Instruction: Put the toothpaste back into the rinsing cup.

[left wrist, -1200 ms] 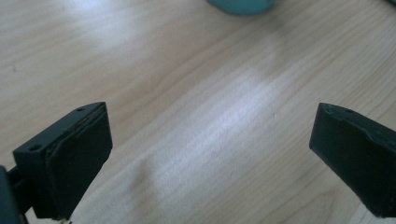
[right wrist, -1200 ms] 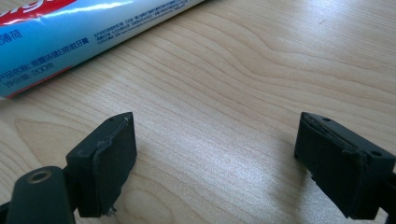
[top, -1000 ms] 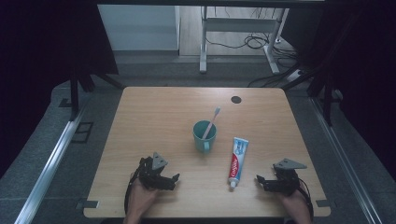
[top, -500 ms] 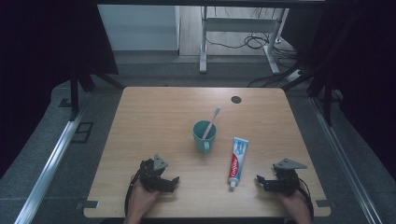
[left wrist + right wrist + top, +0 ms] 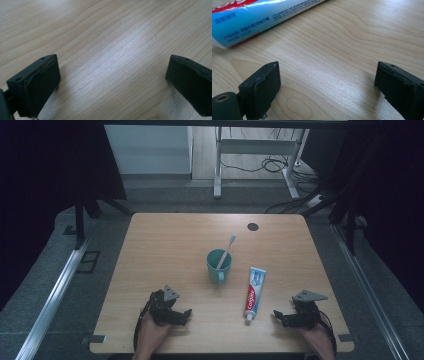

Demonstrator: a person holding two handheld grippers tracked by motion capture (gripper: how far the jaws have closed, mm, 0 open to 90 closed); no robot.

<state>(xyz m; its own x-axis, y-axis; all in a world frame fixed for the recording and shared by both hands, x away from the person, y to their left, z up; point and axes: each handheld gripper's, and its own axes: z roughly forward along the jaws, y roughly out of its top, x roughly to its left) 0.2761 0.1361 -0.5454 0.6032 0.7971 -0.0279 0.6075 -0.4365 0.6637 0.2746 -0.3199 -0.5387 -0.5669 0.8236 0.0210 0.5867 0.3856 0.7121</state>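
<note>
Right gripper (image 5: pixel 278 316), jaws just widening around nothing, sits near my toothpaste tube (image 5: pixel 254 292), seemingly apart from it.

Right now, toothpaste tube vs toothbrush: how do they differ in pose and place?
The toothpaste tube lies flat on the table; the toothbrush stands tilted in the teal cup. The toothpaste tube is broad, white, blue and red; the toothbrush is thin and pale. Neither is touched by a claw.
</note>
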